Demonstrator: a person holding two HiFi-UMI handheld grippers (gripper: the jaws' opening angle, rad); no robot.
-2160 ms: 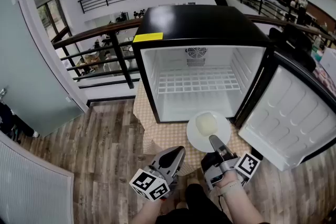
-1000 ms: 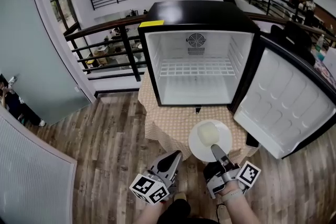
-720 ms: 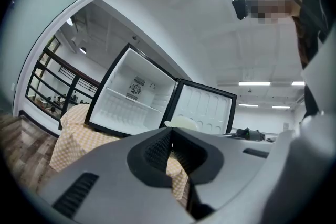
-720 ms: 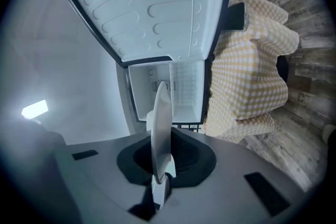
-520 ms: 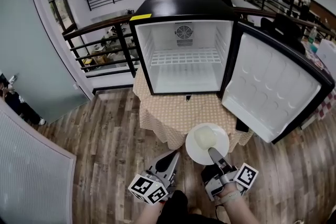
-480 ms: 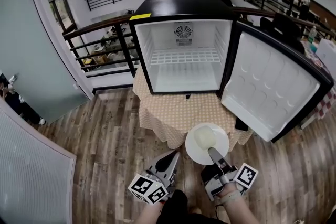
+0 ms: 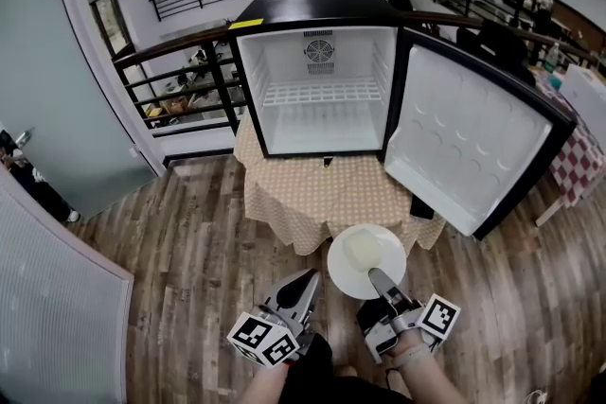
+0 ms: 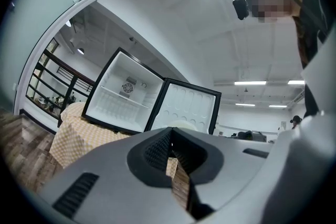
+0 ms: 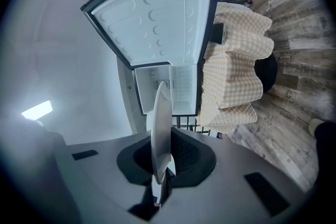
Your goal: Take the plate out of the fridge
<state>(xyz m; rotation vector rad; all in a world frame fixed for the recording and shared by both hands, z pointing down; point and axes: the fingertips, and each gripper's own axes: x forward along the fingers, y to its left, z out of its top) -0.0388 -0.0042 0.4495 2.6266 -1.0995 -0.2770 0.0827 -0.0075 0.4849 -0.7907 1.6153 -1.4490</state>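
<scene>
plate (image 7: 367,258) lower centre of head view, held flat, already out of fridge (image 7: 303,10), over the floor just short of the table (image 7: 317,196) edge. pale round lump (image 7: 364,248) on it, can't tell what. pinched at its near rim by right gripper (image 7: 377,280), jaws clamped on the rim; in right gripper view seen edge-on (image 9: 160,123), rising straight up from the jaws toward the frame's centre. so plate lies dead ahead of right gripper, btwn it and the table. left gripper (image 7: 306,281) just left of plate, not touching, jaws closed on nothing. right clearly the nearer, already gripping. fridge upper centre, well apart, door (image 7: 464,139) wide open to the right, shelves bare. prob next: carry fwd and set down, if table is the spot. writing: yellow label (image 7: 245,24) on fridge top corner, too small to read; b/w square markers on gripper cubes, no words.
</scene>
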